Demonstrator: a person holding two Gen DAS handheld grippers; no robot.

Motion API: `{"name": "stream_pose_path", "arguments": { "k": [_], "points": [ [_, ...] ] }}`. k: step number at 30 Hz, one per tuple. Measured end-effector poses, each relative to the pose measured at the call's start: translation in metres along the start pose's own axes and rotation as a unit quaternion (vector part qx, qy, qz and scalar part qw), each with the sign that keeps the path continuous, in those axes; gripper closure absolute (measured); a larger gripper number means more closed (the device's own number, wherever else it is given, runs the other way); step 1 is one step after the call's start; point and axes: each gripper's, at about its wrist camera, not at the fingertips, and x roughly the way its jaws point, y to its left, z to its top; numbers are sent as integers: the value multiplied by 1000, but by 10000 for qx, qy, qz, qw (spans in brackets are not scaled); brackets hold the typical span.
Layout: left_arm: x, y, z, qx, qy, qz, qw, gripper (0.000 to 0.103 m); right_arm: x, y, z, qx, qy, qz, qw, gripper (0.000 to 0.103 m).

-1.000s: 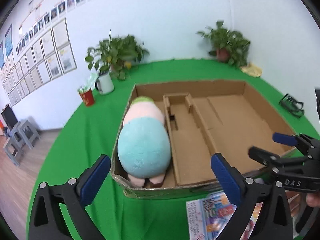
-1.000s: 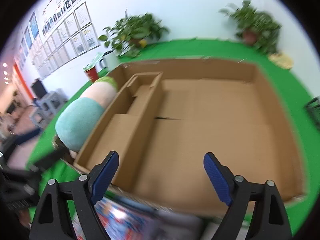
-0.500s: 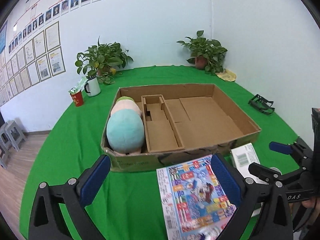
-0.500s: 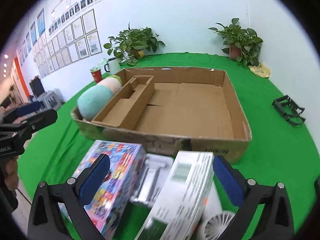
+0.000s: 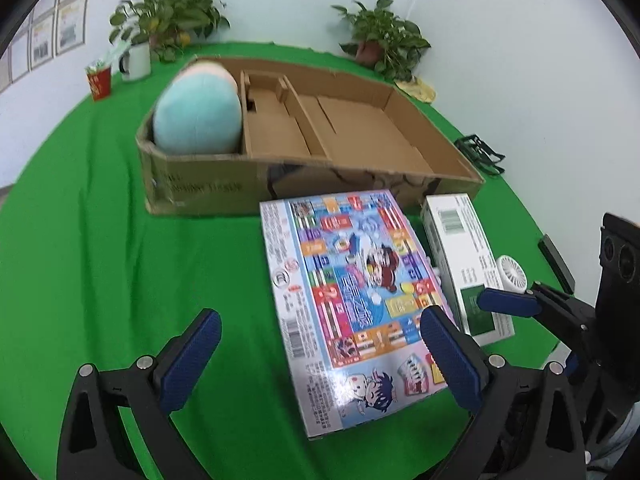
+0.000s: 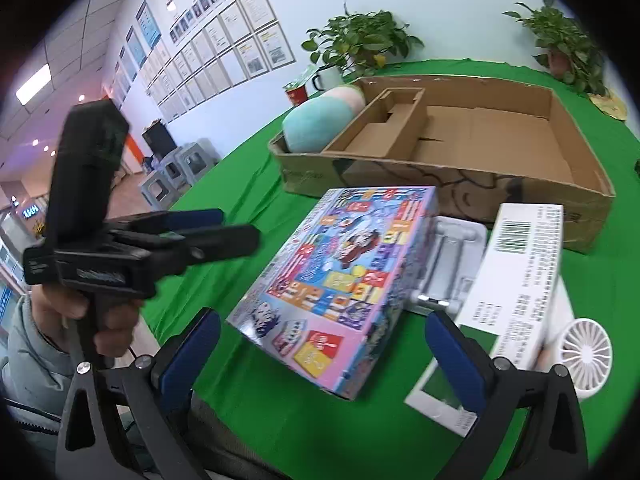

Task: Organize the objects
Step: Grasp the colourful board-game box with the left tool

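On the green table | plush toy [image 5: 198,114] already in cardboard box [image 5: 208,188] | game box [image 5: 356,300], white carton [image 5: 464,256], mini fan [image 5: 512,274] still outside | left gripper [image 5: 320,356] and right gripper [image 6: 322,356] spread wide, holding nothing

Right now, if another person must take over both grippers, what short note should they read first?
Left gripper: open, holds nothing, over the green cloth near the colourful game box.
Right gripper: open, holds nothing, just in front of the same box.
Done: the plush toy lies in the left compartment of the cardboard tray.
Left: the colourful game box, the white carton, the grey plastic part between them and the small white fan are all outside, on the cloth in front of the tray. The large right compartment holds nothing.
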Motion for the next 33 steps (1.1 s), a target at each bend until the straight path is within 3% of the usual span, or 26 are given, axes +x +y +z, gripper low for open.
{"name": "stream_pose_path", "arguments": {
  "k": [2,6,9,21,27,31,33],
  "points": [
    [10,3,-2,-97,111,-252,9996,4,9,4,2,16,119,113,9999,1],
    [23,12,-1,-299,229,-540,9978,11,23,2,2,0,289,-93,9995,2],
    [34,11,0,-356,357,-723,9961,15,33,-5,2,132,444,-86,9989,9],
    [20,9,-19,-399,508,-973,9932,16,31,-2,-7,161,651,124,9977,10],
    [33,27,-26,-896,643,-1109,9877,16,41,-2,-10,286,838,28,9961,11],
    [42,32,-33,-1155,740,-1187,9834,23,51,1,-8,122,1010,-289,9944,23],
    [43,35,-35,-1267,719,-1230,9817,24,54,0,-9,168,1050,-274,9939,23]
  ]
}}
